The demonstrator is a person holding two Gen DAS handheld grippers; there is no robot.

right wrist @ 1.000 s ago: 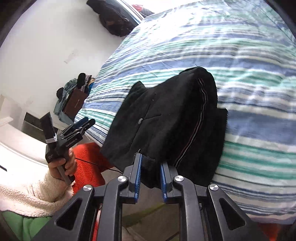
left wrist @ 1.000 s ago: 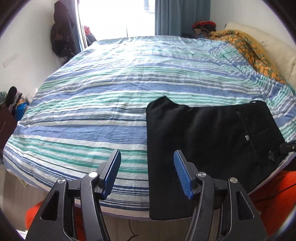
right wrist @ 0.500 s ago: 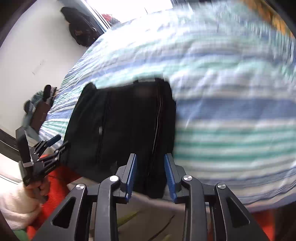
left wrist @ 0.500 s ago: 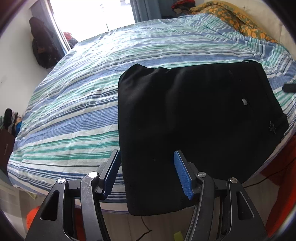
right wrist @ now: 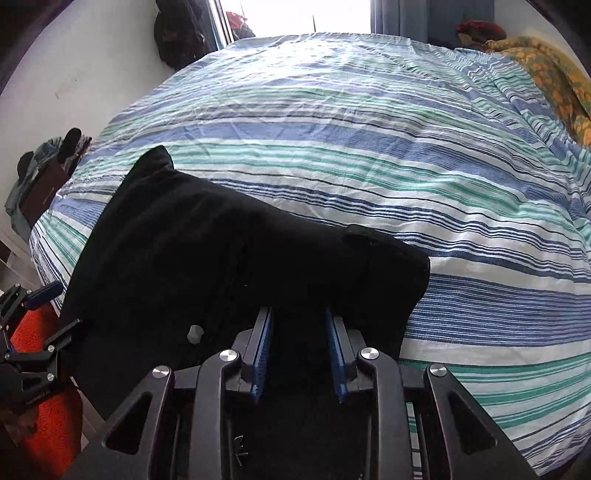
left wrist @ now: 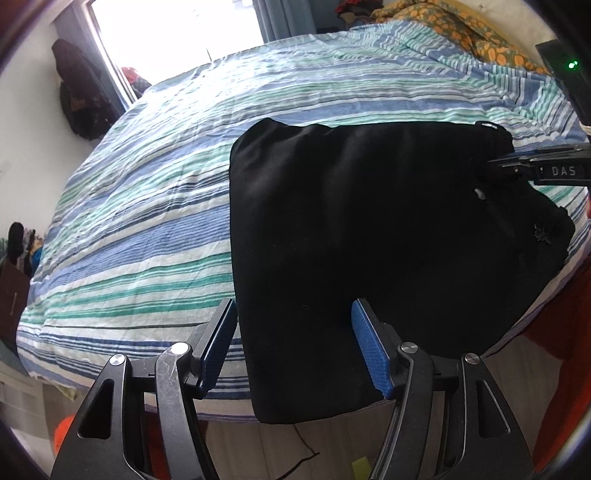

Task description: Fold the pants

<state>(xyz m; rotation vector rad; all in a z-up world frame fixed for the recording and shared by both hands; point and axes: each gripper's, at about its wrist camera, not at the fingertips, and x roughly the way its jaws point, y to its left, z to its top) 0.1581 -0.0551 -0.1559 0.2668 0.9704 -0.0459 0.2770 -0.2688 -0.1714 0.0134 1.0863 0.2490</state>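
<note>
The black pants (left wrist: 369, 236) lie folded into a rectangle on the striped bed (left wrist: 147, 206), their near edge hanging over the bedside. My left gripper (left wrist: 293, 347) is open and empty, its blue pads over the pants' near left corner. My right gripper (right wrist: 298, 349) is open with its pads either side of the pants (right wrist: 207, 258) at the waistband end, not clamped. It shows at the right edge of the left wrist view (left wrist: 517, 160). The left gripper shows at the left edge of the right wrist view (right wrist: 40, 317).
An orange patterned blanket (left wrist: 461, 33) lies at the bed's far right. Dark clothes (left wrist: 81, 99) hang on the wall left of the bright window. A dark box with clutter (right wrist: 40, 177) stands by the bed's left end. Orange-red fabric (right wrist: 44, 406) lies beside the bed.
My right gripper has opened and let go of the pants, which now lie flat. My left gripper has moved in over the pants' near corner, still open.
</note>
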